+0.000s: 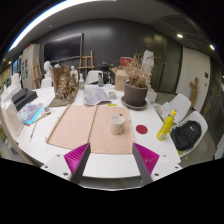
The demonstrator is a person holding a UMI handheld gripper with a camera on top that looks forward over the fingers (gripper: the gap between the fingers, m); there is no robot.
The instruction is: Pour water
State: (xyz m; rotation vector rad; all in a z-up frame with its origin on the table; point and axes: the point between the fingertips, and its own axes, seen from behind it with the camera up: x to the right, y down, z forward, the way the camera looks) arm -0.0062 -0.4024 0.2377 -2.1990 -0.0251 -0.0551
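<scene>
A small pale cup (pixel 117 123) stands on a tan cutting board (pixel 112 132) on the white table (pixel 110 168), just ahead of my fingers. A yellow bottle (pixel 167 125) stands on the table to the right, next to a small red disc (pixel 142 129). My gripper (pixel 110 160) is open and empty, its magenta pads (pixel 76 157) spread wide above the table's near part. Nothing is between the fingers.
A second tan board (pixel 72 126) lies left of the first. A potted plant (pixel 135 94) stands at the back right, a basket with dry stems (pixel 66 88) at the back left. Papers (pixel 98 96) and books (pixel 34 113) lie around. A dark bag (pixel 186 135) rests on a chair at right.
</scene>
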